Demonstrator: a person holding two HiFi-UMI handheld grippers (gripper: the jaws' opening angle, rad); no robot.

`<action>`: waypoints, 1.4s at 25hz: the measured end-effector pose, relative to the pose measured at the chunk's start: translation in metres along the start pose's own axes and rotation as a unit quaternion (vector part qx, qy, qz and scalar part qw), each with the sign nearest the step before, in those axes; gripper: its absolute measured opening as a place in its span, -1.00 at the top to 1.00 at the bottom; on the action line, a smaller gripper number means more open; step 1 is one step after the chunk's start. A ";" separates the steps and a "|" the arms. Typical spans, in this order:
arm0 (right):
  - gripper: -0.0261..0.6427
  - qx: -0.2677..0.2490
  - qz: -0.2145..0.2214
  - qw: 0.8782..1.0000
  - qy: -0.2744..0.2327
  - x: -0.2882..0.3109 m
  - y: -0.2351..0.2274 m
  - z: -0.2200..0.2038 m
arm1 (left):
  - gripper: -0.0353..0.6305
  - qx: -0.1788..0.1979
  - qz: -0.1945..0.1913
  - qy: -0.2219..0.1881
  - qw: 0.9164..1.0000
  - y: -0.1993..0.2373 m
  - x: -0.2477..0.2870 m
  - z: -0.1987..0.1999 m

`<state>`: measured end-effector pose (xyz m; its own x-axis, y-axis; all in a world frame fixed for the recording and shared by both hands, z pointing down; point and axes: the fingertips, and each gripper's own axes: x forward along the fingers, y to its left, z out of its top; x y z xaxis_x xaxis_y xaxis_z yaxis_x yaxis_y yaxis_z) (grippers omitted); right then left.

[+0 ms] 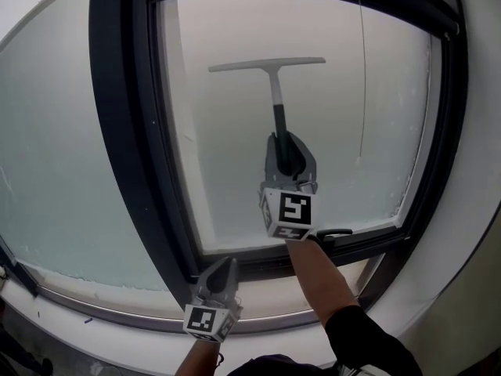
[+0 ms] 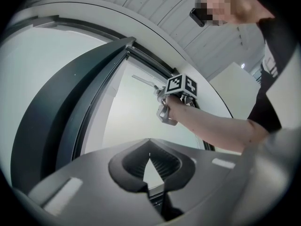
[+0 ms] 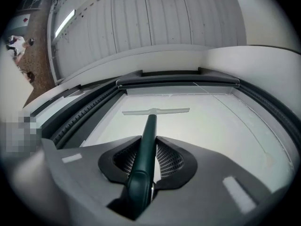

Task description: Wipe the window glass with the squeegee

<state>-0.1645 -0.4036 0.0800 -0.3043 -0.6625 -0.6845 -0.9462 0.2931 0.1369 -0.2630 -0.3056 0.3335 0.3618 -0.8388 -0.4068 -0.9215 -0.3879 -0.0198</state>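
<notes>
- The right gripper (image 1: 288, 153) is raised in front of the window glass (image 1: 352, 108), with the person's bare forearm (image 1: 321, 280) stretched up and forward from a dark sleeve at the bottom edge of the head view.
- Its jaws are clamped on the dark green handle of the squeegee (image 1: 275, 92); in the right gripper view the handle (image 3: 146, 140) runs straight out between the two jaws.
- The squeegee stands upright, its pale blade (image 1: 266, 65) lying level across the upper half of the pane, handle pointing down into the gripper.
- The marker cube (image 1: 288, 214) on the right gripper faces the head camera, just above the lower rail of the dark window frame (image 1: 117, 116).
- The left gripper (image 1: 221, 271) is held low and to the left, tips pointing up at the bottom rail, well apart from the squeegee.
- In the left gripper view its jaws (image 2: 149, 155) meet at the tips with nothing between them.
</notes>
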 end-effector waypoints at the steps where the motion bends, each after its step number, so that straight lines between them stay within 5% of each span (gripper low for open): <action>1: 0.64 0.005 -0.001 1.000 0.002 0.001 0.000 -0.003 | 0.89 0.000 0.000 0.002 1.000 0.000 0.000 -0.001; 35: 0.64 0.019 -0.005 1.000 0.017 -0.053 0.009 -0.040 | 0.89 -0.035 0.001 0.056 0.998 0.001 -0.019 -0.037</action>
<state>-0.1615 -0.3934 0.1460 -0.2998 -0.6881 -0.6608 -0.9444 0.3120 0.1036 -0.2652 -0.3041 0.3750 0.3762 -0.8757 -0.3026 -0.9117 -0.4081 0.0475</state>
